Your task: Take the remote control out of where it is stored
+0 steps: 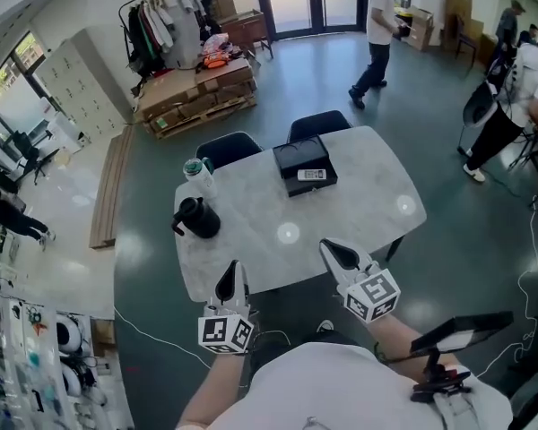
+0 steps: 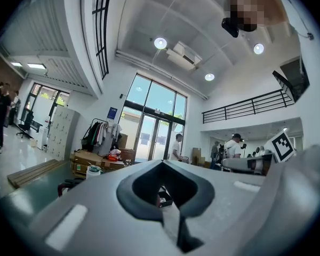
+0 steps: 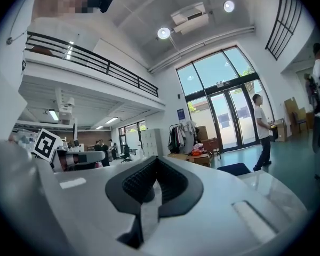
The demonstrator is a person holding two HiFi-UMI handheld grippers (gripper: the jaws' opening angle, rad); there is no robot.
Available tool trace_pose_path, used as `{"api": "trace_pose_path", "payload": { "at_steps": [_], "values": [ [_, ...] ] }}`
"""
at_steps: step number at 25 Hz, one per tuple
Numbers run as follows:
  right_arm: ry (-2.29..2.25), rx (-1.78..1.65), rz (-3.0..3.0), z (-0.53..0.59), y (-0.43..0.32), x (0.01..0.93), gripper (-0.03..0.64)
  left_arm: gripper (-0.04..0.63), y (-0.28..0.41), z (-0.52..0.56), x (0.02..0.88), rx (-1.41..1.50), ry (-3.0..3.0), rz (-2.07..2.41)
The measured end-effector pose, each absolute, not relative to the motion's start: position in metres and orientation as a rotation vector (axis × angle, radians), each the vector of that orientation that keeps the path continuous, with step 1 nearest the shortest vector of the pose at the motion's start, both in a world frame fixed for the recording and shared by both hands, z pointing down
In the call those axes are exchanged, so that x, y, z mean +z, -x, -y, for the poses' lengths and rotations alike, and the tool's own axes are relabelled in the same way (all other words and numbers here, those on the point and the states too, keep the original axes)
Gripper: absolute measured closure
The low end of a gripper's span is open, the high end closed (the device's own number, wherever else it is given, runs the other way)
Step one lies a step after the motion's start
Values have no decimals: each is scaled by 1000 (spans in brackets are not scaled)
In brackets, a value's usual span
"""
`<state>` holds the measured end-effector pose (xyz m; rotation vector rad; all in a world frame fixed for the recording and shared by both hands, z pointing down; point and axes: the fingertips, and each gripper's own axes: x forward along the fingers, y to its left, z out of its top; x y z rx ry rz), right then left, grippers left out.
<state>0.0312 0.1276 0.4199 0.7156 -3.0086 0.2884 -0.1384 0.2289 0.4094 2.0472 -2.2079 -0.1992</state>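
A small pale remote control lies in a black box at the far middle of the white table. My left gripper hovers at the table's near edge, well short of the box, with its jaws shut and nothing held. My right gripper is over the near edge too, to the right, and is also shut and empty. In the left gripper view the shut gripper fills the lower frame, and a sliver of the box shows through its gap. The right gripper view shows only its shut gripper and the hall beyond.
A black jug and a clear bottle with a green lid stand at the table's left side. Two dark chairs are tucked in at the far edge. People walk in the hall behind; a person passes near the doors.
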Motion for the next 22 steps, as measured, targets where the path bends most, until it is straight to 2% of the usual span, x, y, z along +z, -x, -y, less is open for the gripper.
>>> {"api": "trace_pose_path", "payload": {
  "at_steps": [11,22],
  "values": [
    [-716,354,2988,-69,-25,444,590,595,143,-179,430,-123,-2036,2197],
    [-865,324,2913,44,-18,449,589,594,160,-33,448,-173,-2169,2025]
  ]
}}
